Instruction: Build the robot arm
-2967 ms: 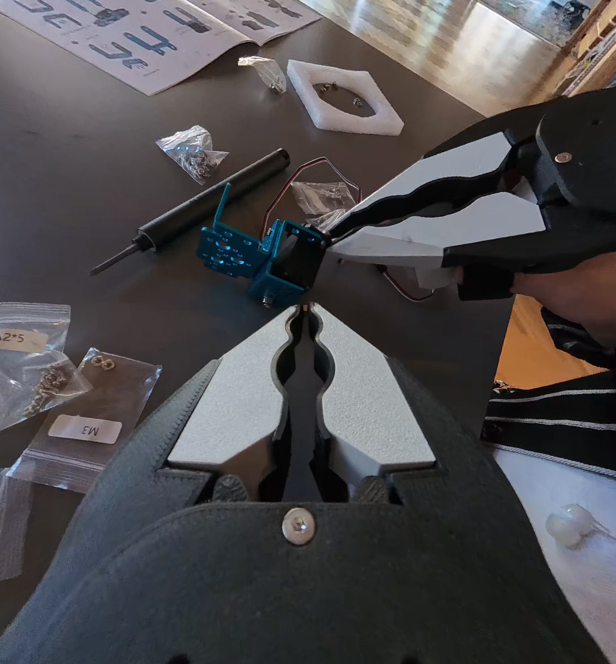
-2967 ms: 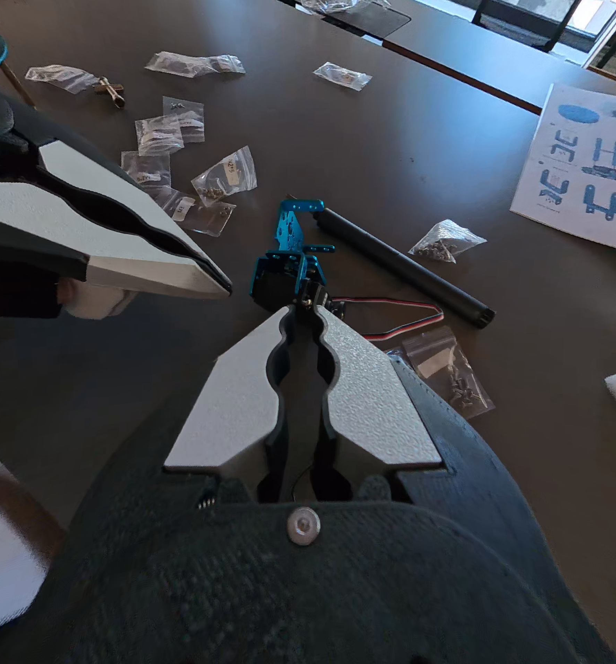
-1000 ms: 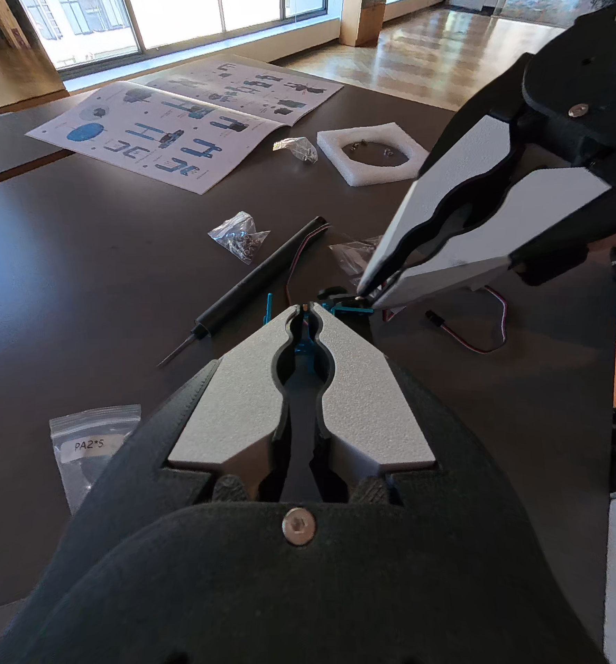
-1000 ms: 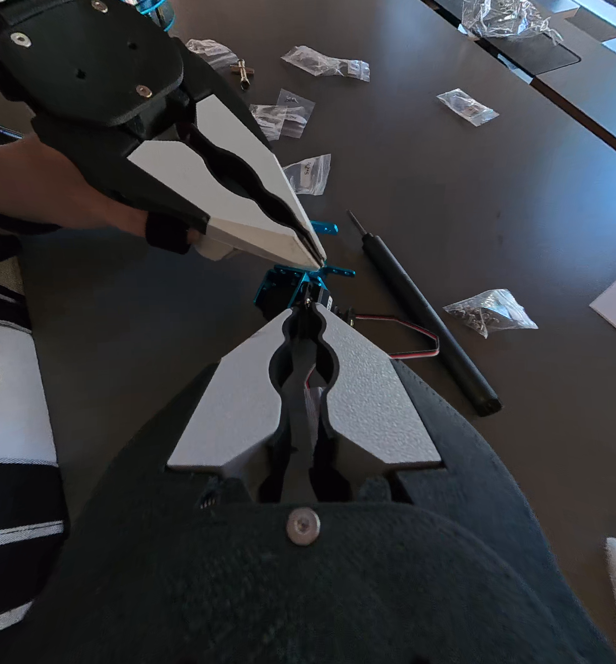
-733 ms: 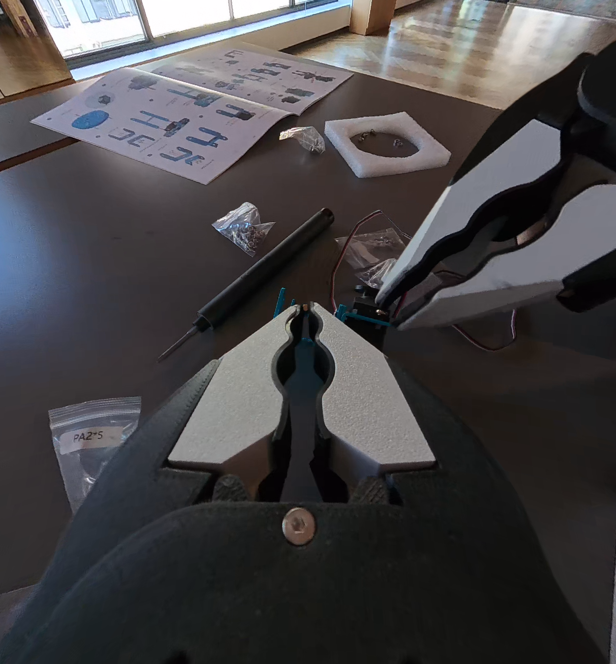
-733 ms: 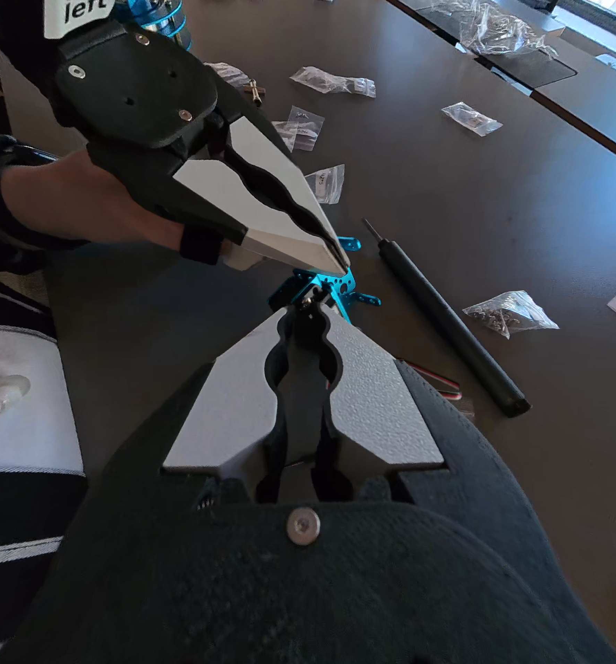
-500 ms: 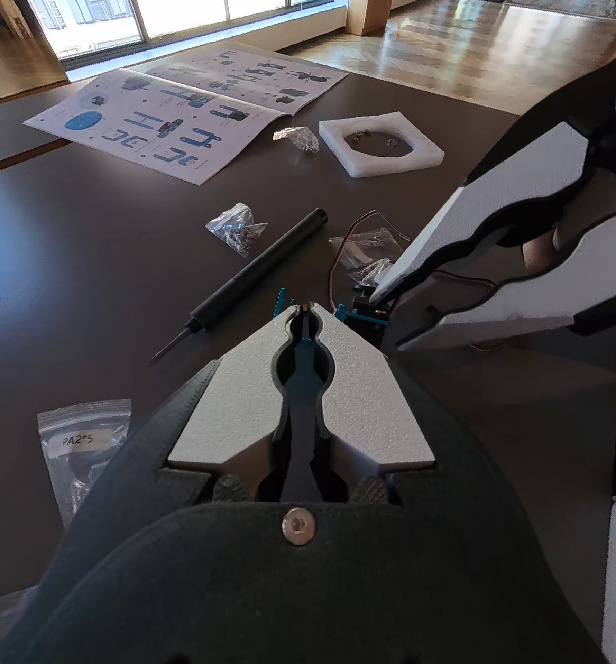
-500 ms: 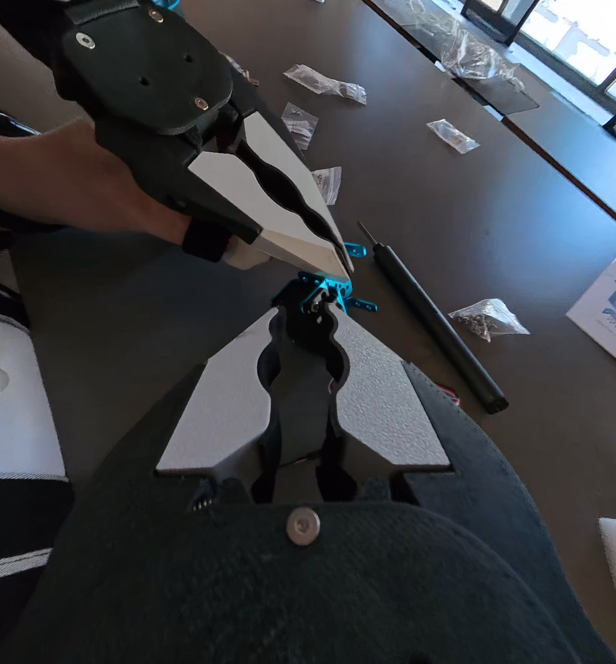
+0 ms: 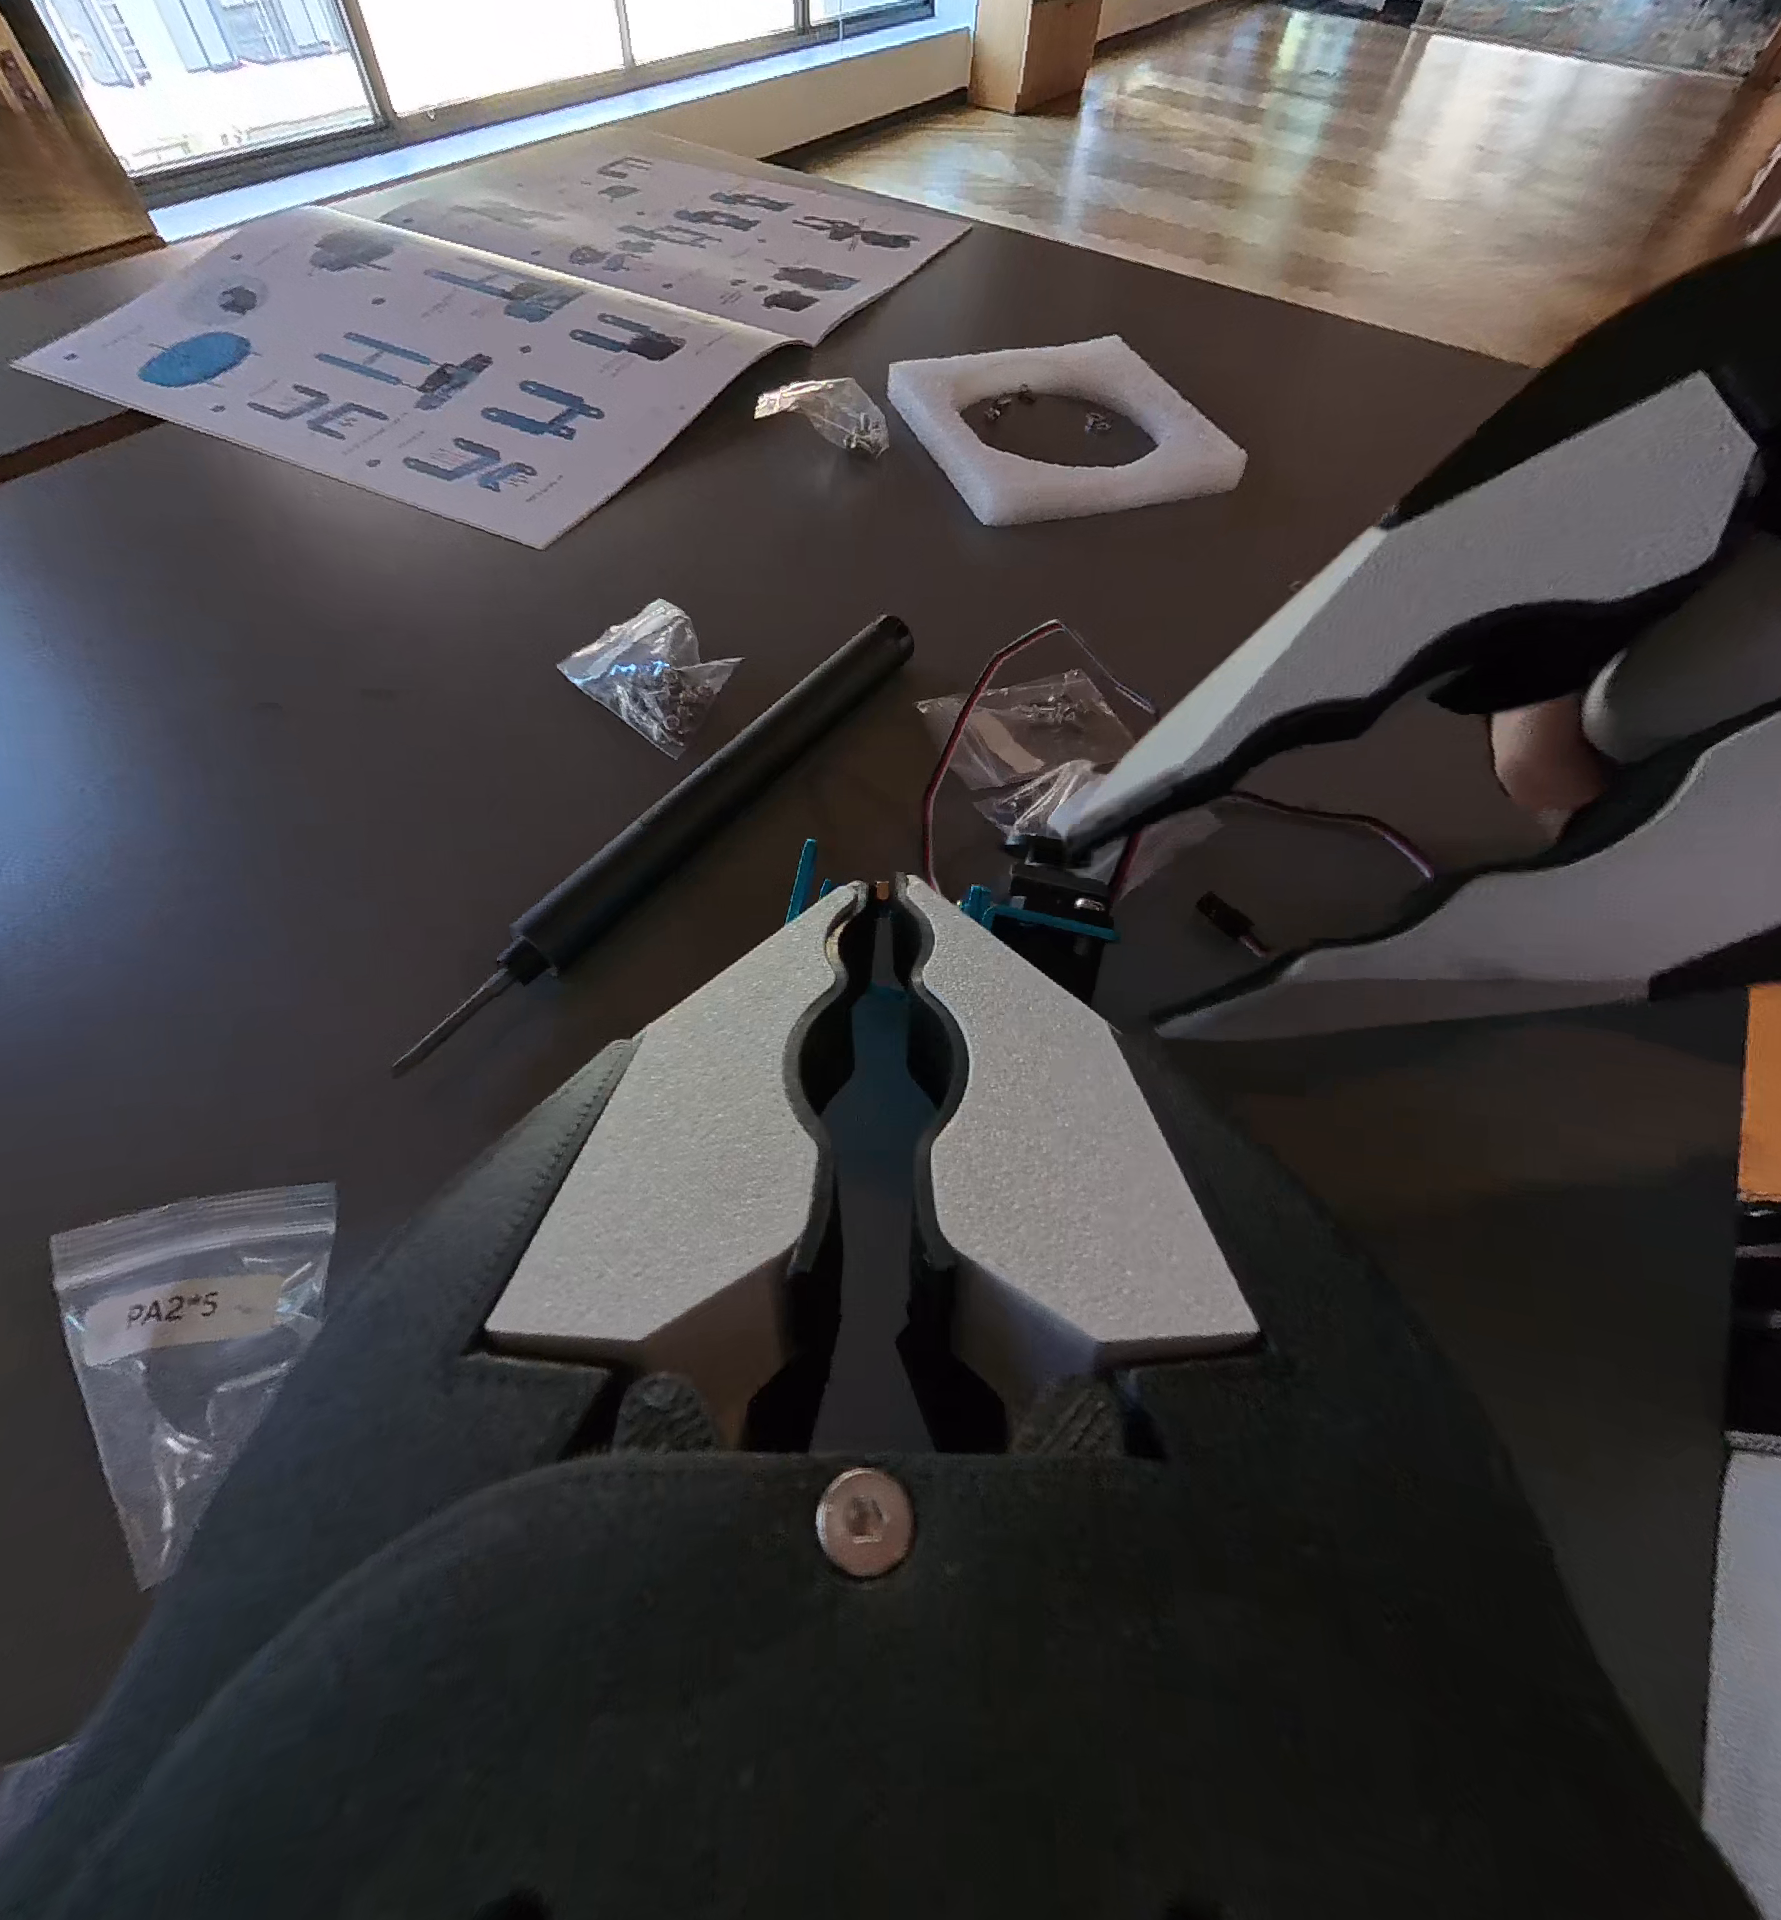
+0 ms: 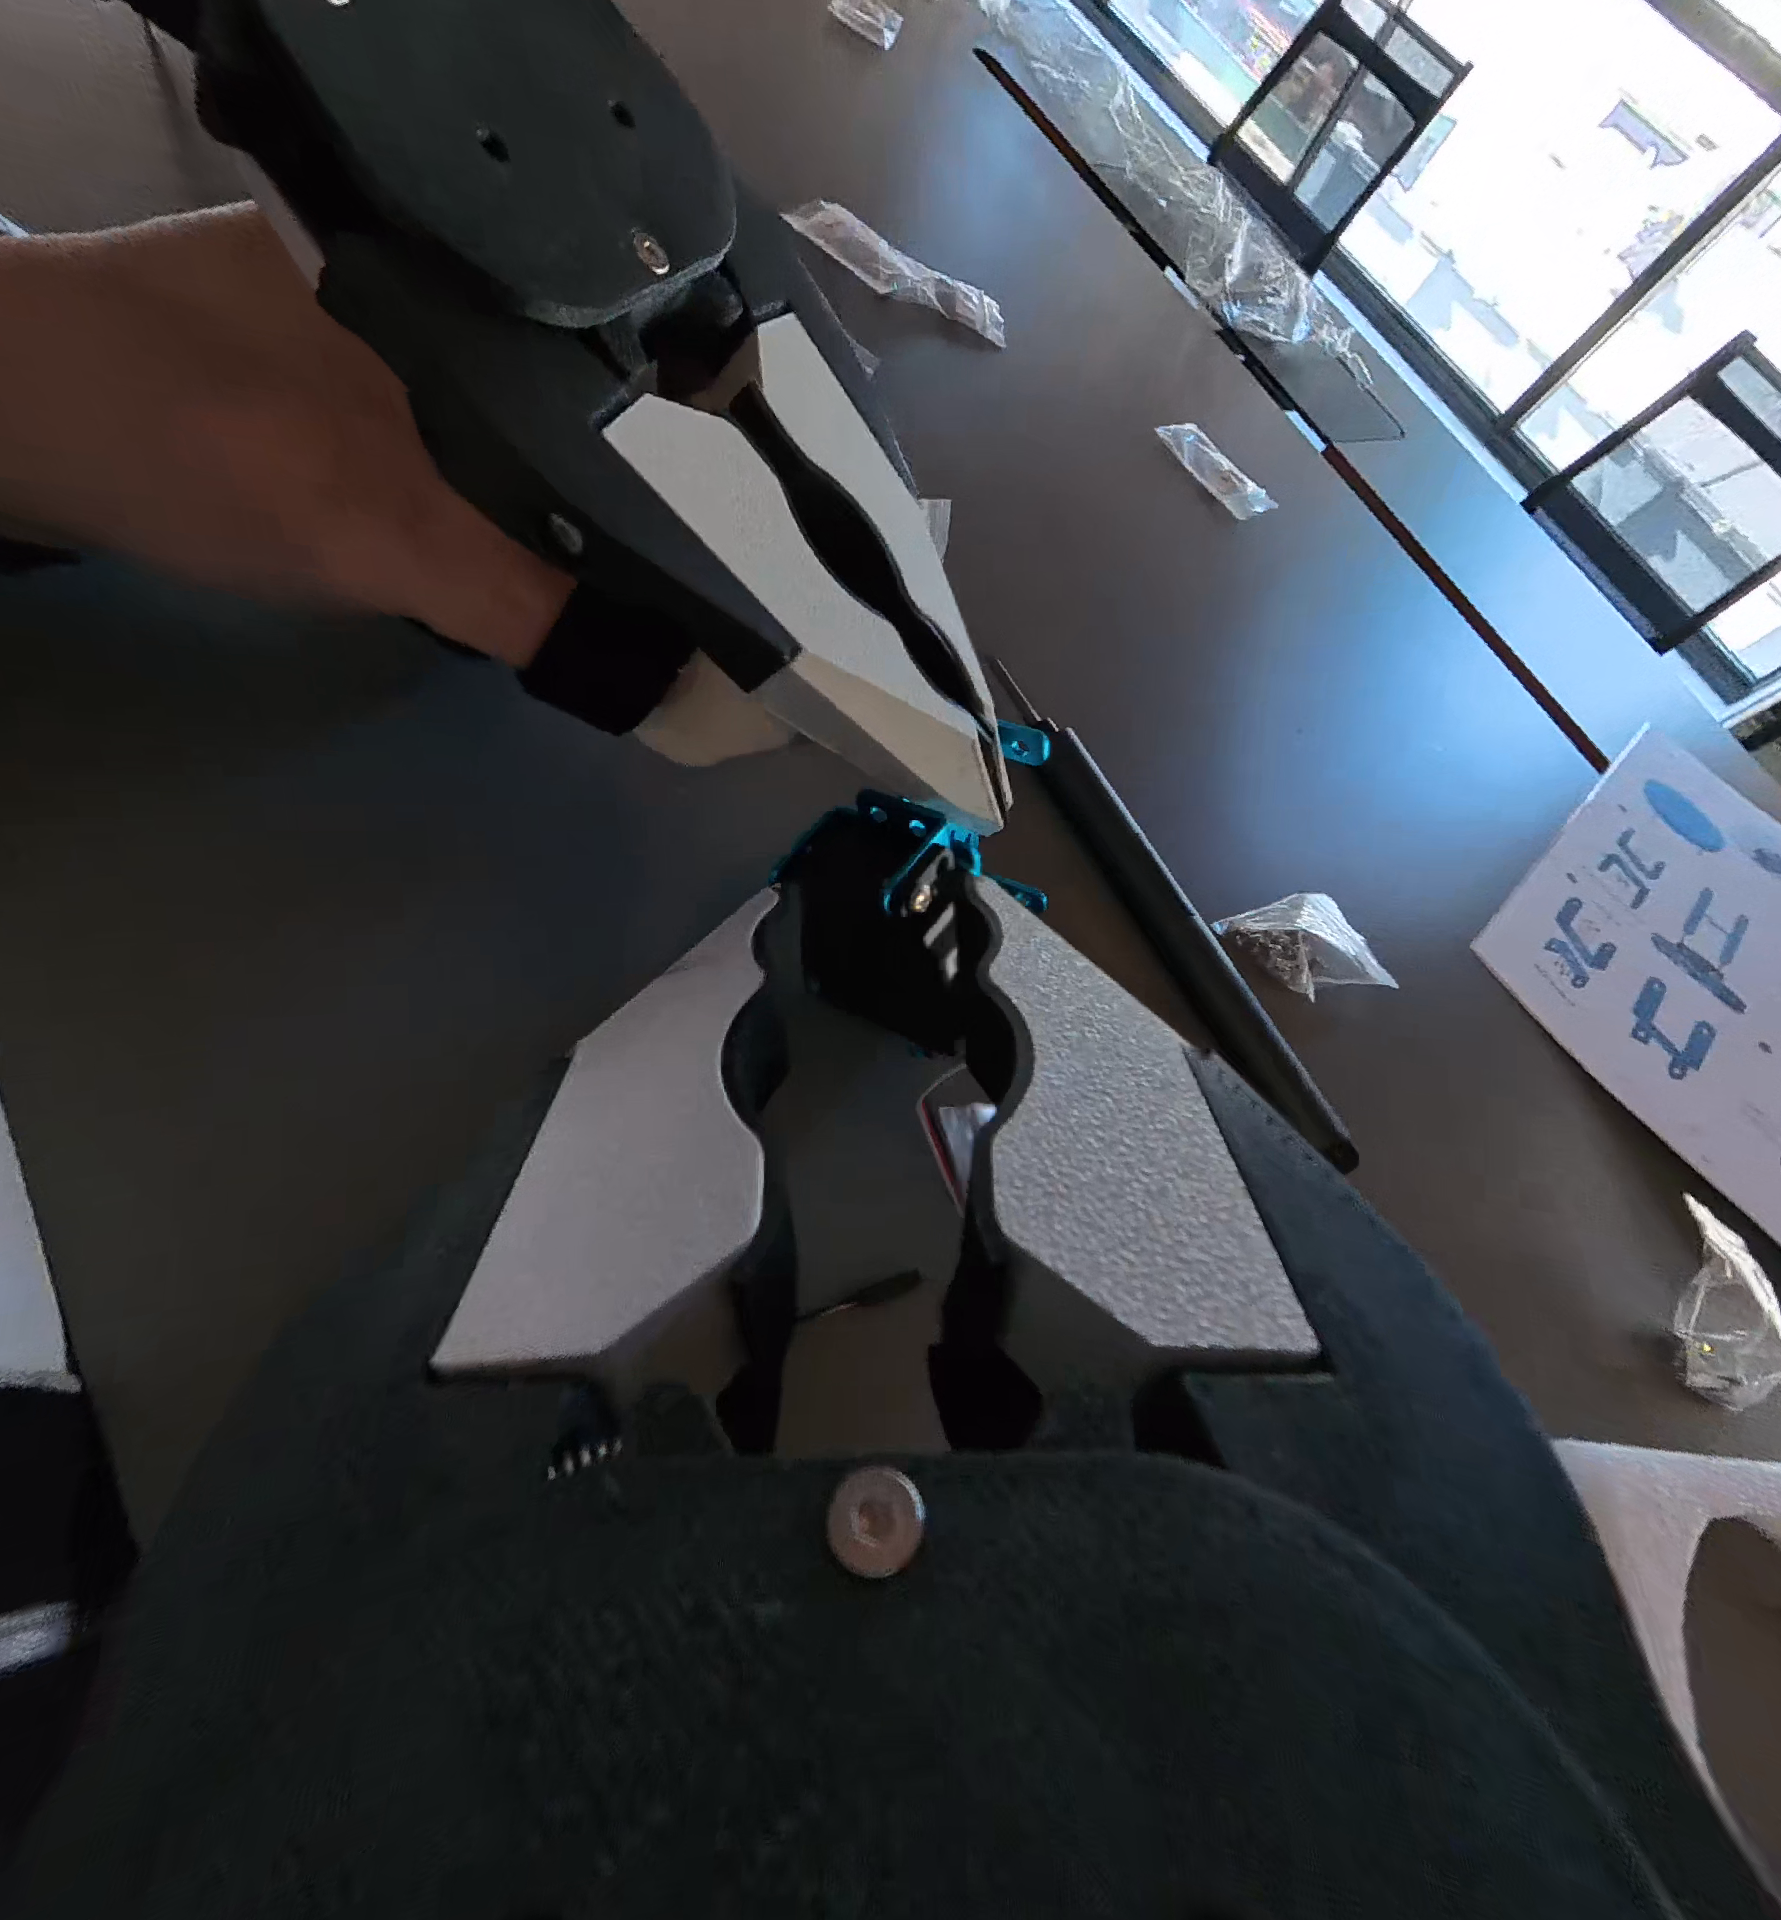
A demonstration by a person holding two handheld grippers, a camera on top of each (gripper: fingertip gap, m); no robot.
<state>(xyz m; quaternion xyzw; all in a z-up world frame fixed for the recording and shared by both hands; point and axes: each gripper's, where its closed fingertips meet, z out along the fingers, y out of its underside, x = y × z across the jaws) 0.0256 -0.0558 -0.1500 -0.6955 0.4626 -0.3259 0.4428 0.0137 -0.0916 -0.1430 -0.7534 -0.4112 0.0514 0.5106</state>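
Note:
A black servo (image 10: 865, 956) in a blue metal bracket (image 10: 907, 826) sits on the dark table (image 9: 242, 727). My right gripper (image 10: 886, 894) is open, with one finger on each side of the servo. In the left wrist view the right gripper (image 9: 1109, 928) comes in from the right, its upper fingertip resting on the servo (image 9: 1047, 904). My left gripper (image 9: 881, 891) is shut on a tiny metal part, seemingly a screw, held just over the bracket (image 9: 808, 873). In the right wrist view the left gripper's (image 10: 992, 790) tips meet the bracket's far edge.
A black screwdriver (image 9: 699, 800) lies just beyond the bracket, beside a bag of screws (image 9: 652, 681). The servo's red and black wire (image 9: 979, 696) loops over another bag. A white foam frame (image 9: 1062, 436), an open instruction booklet (image 9: 450, 343) and a labelled bag (image 9: 179, 1320) lie around. The tips of both grippers are at nearly the same place. The black screwdriver (image 9: 699, 800) is about 8 centimetres from my left fingertips. My right wrist view (image 10: 1155, 890) looks at it from another angle.
The right gripper has opened and its fingers now stand on either side of the servo. The left gripper moved in over the bracket, still shut on its small part.

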